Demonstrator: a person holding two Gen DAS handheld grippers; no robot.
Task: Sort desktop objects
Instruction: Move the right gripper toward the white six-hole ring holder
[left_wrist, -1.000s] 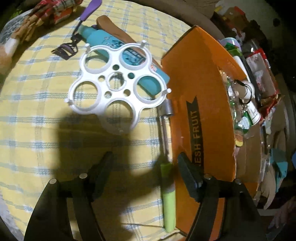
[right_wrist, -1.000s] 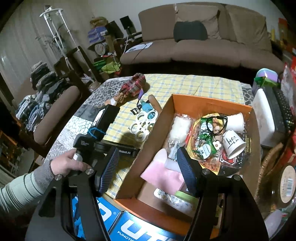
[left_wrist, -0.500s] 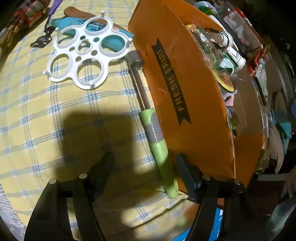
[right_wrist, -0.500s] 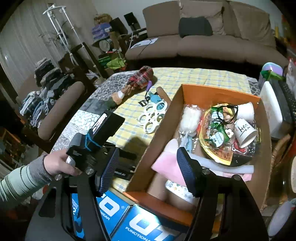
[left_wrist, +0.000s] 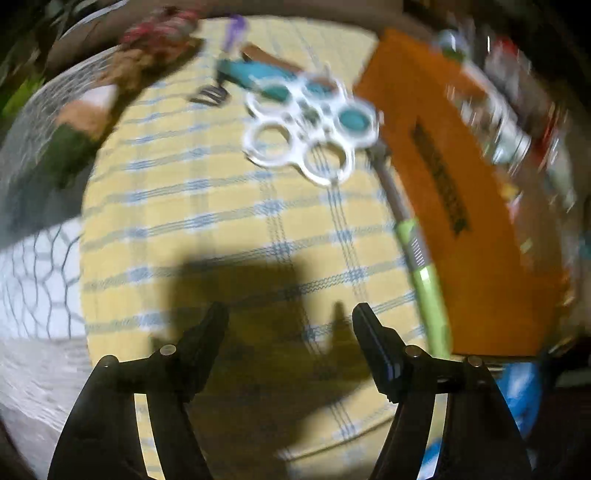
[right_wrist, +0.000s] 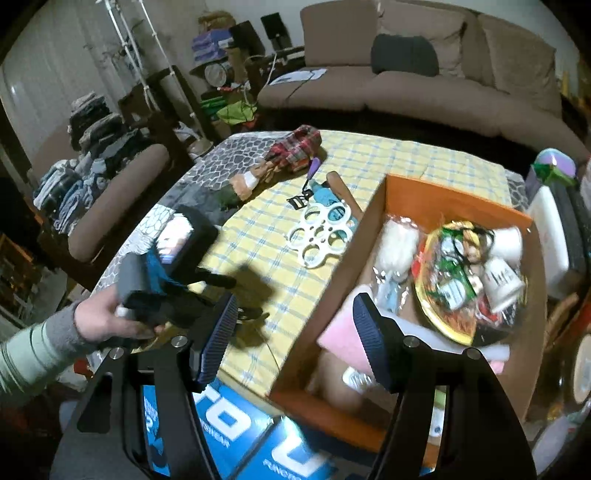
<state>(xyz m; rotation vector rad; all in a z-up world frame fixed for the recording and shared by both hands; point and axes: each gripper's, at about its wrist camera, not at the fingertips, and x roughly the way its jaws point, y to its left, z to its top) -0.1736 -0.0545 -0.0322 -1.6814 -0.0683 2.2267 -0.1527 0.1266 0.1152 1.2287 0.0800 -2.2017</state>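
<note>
Two empty grippers: left gripper (left_wrist: 288, 319) jaws wide, right gripper (right_wrist: 293, 308) jaws closing on nothing. Risk: green-handled tool (left_wrist: 428, 291) hugs orange box (left_wrist: 476, 221); jaw may snag cardboard.

The left wrist view is aimed steeply down, close over the yellow checked worktop (left_wrist: 221, 206), with the orange box (left_wrist: 480, 236) at 3 o'clock. The right wrist view is set higher and further back, facing the sofa (right_wrist: 424, 85) at 12 o'clock. The white ring holder (left_wrist: 310, 129) (right_wrist: 321, 236) and box are shared.
</note>
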